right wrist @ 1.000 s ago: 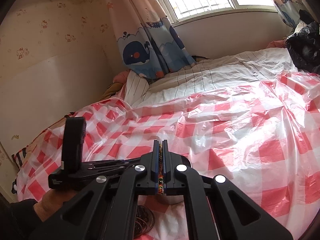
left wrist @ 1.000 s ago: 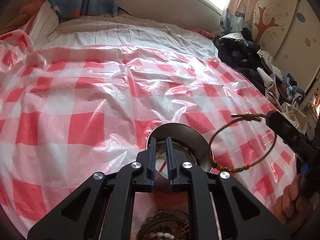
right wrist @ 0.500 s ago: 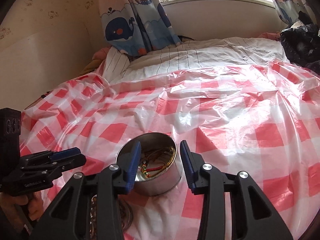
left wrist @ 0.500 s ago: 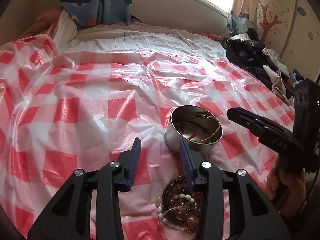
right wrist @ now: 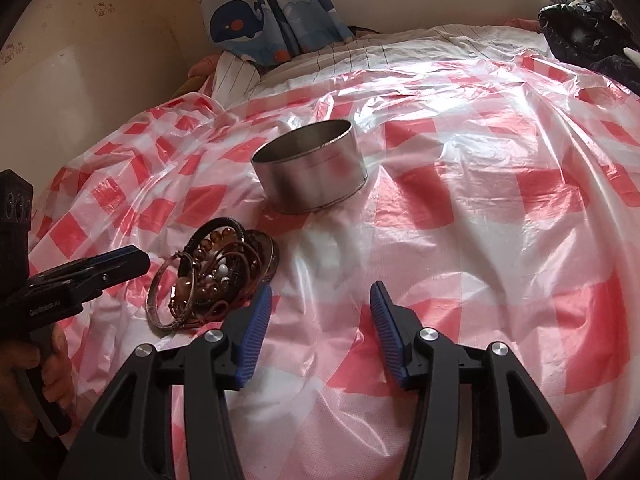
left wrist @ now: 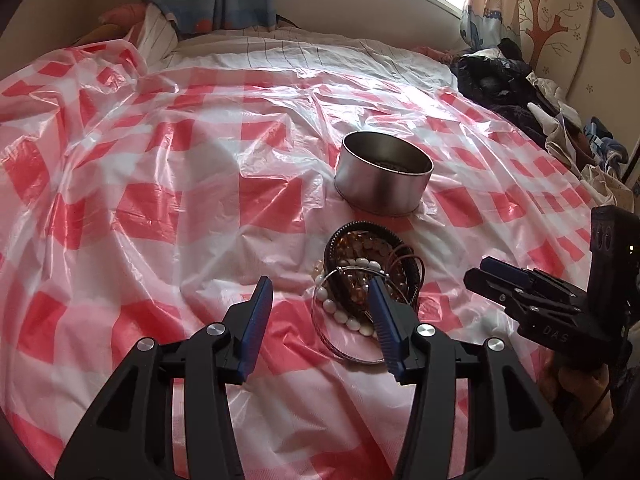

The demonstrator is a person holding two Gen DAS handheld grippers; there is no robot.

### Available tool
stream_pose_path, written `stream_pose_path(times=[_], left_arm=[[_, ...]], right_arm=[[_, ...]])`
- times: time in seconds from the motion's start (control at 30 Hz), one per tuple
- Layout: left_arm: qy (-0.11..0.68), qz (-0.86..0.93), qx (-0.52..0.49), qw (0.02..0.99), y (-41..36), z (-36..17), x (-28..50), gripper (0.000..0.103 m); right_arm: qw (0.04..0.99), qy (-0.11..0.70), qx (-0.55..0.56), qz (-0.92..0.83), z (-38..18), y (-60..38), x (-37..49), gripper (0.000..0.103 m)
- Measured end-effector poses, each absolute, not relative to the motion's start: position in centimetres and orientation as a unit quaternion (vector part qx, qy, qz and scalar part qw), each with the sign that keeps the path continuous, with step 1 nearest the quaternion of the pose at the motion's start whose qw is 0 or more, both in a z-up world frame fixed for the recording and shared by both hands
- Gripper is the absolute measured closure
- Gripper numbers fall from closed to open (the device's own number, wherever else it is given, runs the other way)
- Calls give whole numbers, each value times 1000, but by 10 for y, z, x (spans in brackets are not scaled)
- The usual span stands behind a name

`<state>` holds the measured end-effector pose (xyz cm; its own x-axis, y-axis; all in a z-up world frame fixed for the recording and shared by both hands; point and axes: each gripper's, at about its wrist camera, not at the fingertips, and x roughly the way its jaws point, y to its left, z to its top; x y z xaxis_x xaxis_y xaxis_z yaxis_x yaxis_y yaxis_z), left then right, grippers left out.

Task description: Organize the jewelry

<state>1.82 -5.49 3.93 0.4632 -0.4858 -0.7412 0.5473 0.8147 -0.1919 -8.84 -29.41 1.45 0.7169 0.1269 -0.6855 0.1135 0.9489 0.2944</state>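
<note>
A round metal tin [left wrist: 384, 176] [right wrist: 316, 172] stands on the red-and-white checked plastic sheet [left wrist: 160, 184]. Just in front of it lies a pile of bracelets [left wrist: 360, 256] [right wrist: 216, 276]: beaded strands, dark bands and thin metal bangles. My left gripper [left wrist: 320, 292] hovers low before the pile with its jaws opening and nothing between them; its right fingertip overlaps the pile's near edge. My right gripper [right wrist: 320, 292], jaws also opening and empty, sits to the right of the pile. Each gripper shows in the other's view: the right gripper [left wrist: 480, 274] and the left gripper [right wrist: 136, 258].
The sheet covers a bed with striped bedding [left wrist: 304, 50] at the far end. Dark clothes [left wrist: 500, 76] are heaped along the right side. A wall [right wrist: 80, 92] and whale-print curtains [right wrist: 256, 12] bound the left and far sides. A hand [right wrist: 48, 364] holds the left gripper's handle.
The right gripper held a thin beaded bracelet over the tin, then let it go into the tin. Both grippers opened and drew back from the tin toward the pile.
</note>
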Motion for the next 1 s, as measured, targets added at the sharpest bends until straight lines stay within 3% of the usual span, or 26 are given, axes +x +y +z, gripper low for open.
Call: stream_pose_path(times=[0.33,0.47,0.53,1.0], left_arm=[[414,-307,76,854,-74,31,21,59],[432,-312,83,842,-79,24,26,80],[442,-312,89,836,-81,21,26,100],[427,-340,-25,838,-44,49,37,100]], right_arm=[[913,375,161,4,11,-295,-86,47],[915,369,162,5,14,-296,-88,47],[919,362,157,9,17,-293,-89,46],[911,389,87,106,24,-251,-37,47]])
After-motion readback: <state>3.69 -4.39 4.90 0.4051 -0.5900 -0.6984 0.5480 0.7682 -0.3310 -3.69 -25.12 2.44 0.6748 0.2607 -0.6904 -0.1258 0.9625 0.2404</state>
